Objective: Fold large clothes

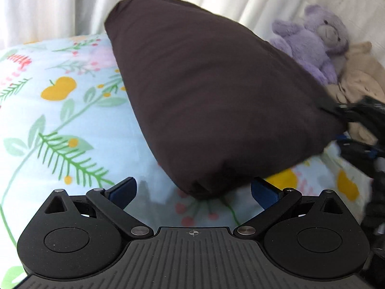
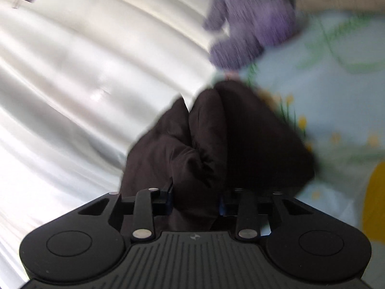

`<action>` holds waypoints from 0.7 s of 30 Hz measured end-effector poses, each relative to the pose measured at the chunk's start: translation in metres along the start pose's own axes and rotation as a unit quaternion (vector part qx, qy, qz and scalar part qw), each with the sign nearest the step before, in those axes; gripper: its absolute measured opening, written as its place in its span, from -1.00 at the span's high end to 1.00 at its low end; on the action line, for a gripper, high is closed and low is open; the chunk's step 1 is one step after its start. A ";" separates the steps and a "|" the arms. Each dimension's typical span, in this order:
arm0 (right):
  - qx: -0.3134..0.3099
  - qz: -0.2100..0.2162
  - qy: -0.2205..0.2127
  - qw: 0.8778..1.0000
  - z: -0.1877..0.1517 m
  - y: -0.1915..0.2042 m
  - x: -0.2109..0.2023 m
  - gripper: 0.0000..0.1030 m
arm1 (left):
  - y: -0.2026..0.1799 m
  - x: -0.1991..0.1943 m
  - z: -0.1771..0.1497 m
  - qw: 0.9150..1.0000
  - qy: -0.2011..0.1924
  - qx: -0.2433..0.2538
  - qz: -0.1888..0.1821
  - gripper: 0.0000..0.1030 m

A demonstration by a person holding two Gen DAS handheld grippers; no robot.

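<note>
A dark brown garment (image 1: 216,101) hangs lifted above the floral bedsheet (image 1: 60,120), stretched toward the right. My left gripper (image 1: 193,190) is open, its blue-padded fingers spread wide under the garment's lower corner, not pinching it. My right gripper (image 1: 356,115) shows at the right edge of the left wrist view, holding the garment's far corner. In the right wrist view my right gripper (image 2: 196,200) is shut on a bunched fold of the brown garment (image 2: 216,144), which hides the fingertips. That view is blurred.
A purple plush bear (image 1: 317,41) and a beige plush toy (image 1: 358,79) sit at the back right of the bed. White curtains (image 1: 60,2) hang behind the bed. The purple bear (image 2: 247,24) also shows blurred in the right wrist view.
</note>
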State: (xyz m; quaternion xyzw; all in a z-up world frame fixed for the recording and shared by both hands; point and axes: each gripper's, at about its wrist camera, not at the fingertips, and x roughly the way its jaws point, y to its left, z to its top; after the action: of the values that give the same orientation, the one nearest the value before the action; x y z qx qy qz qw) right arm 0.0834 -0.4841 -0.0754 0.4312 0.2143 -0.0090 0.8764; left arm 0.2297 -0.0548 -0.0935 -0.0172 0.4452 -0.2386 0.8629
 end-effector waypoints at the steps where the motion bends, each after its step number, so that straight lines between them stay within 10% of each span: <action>1: -0.035 -0.021 -0.011 0.999 0.001 0.008 -0.001 0.43 | 0.000 0.000 0.001 1.000 -0.002 0.001 0.014 -1.00; 6: -0.149 -0.115 -0.006 0.982 -0.018 -0.001 0.029 0.43 | 0.007 0.003 -0.003 1.000 0.011 -0.003 0.017 -1.00; 16: -0.216 -0.129 -0.063 0.966 0.012 0.032 -0.018 -0.10 | 0.071 -0.057 0.001 0.996 0.011 -0.080 0.031 -1.00; 21: -0.223 -0.026 -0.044 0.973 0.027 0.084 0.025 -0.08 | 0.079 -0.074 0.030 0.985 -0.081 -0.127 0.090 -1.00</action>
State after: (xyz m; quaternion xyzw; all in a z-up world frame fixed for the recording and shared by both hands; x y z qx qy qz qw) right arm 0.1330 -0.4476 -0.0080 0.2183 0.1835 -0.0026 0.9585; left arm 0.2483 0.0413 -0.0387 -0.1060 0.4005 -0.0997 0.9047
